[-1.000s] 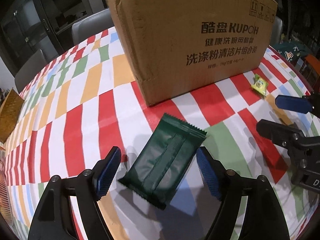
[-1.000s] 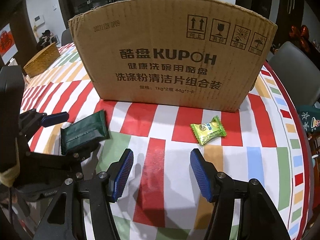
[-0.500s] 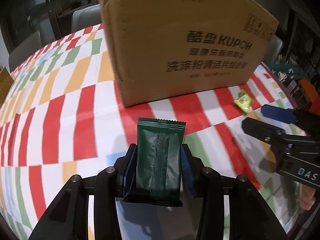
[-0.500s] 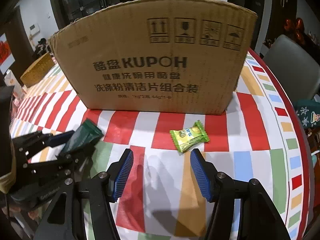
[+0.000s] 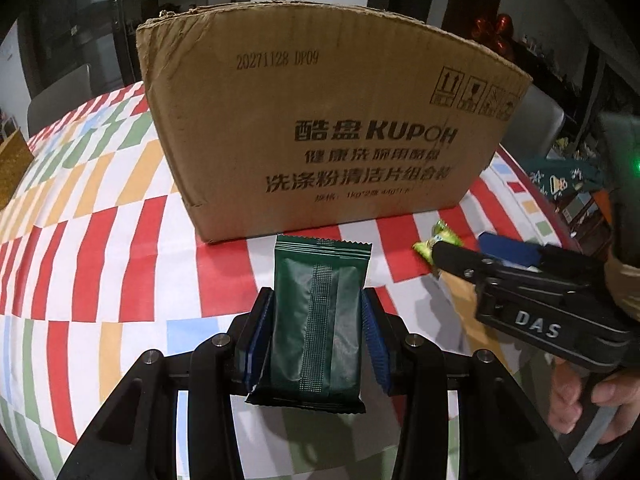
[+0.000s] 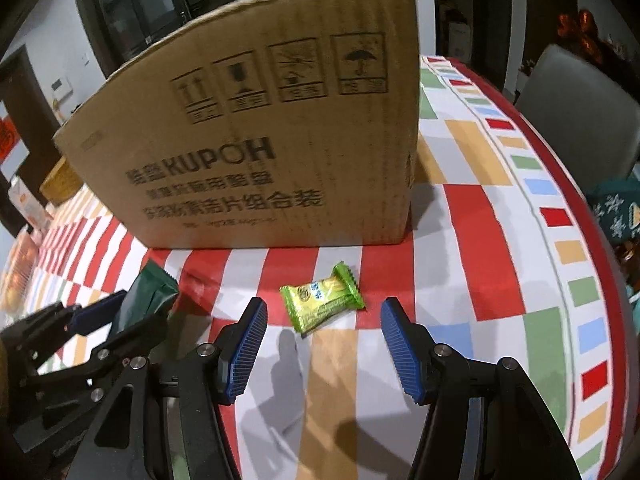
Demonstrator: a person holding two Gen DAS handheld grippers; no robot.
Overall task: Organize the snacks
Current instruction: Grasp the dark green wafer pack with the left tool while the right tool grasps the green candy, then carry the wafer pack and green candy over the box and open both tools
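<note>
A round table under a checked tablecloth (image 5: 100, 240) of red, white, green, orange and blue is filling both views, with dark glass-fronted cabinets and grey chairs standing behind it. A large brown cardboard box (image 5: 320, 132) printed with "KUPOH" and Chinese characters is sitting upright on the cloth, its printed side facing the cameras. A woven basket (image 5: 12, 164) is showing at the far left edge of the table.

The left gripper (image 5: 316, 340) is clamping a dark green snack packet (image 5: 316, 316) across its width, both blue pads pressing on the packet's sides; the packet is standing lengthwise between the fingers, its crimped top edge pointing towards the box, clear of the cloth. The jaws have just been closing on it.

The right gripper (image 6: 324, 344) is hovering with its jaws about half open and holding nothing. A small light green candy wrapper (image 6: 322, 302) is lying on the cloth just ahead of its fingertips, near the foot of the box, touched by neither pad. In the left wrist view a person's hand (image 5: 588, 408) is gripping the right tool's handle.
</note>
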